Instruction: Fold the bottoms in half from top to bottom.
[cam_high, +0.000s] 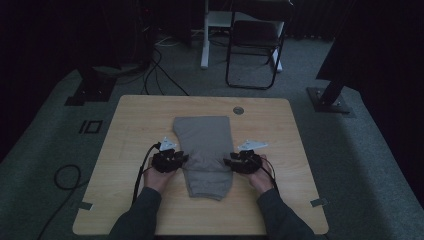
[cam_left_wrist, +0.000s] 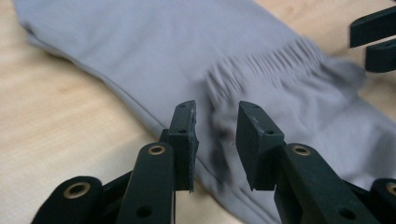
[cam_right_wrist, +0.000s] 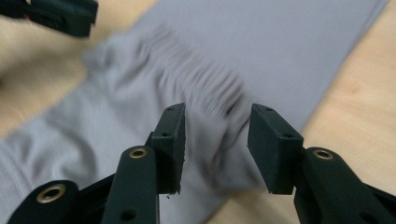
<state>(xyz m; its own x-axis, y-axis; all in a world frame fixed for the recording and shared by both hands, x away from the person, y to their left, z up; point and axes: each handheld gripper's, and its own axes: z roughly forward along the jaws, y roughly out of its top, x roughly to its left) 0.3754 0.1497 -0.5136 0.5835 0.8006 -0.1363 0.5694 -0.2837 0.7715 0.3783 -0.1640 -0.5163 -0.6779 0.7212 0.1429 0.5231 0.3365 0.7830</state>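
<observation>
Lying folded near the middle of the wooden table (cam_high: 130, 130), the grey trousers (cam_high: 205, 145) sit between both grippers: left gripper (cam_high: 184, 159) and right gripper (cam_high: 226, 161) flank their edges, jaws parted, pinching nothing.

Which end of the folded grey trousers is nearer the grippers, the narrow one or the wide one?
The narrow end, close to the person; the trousers widen towards the table's far side.
</observation>
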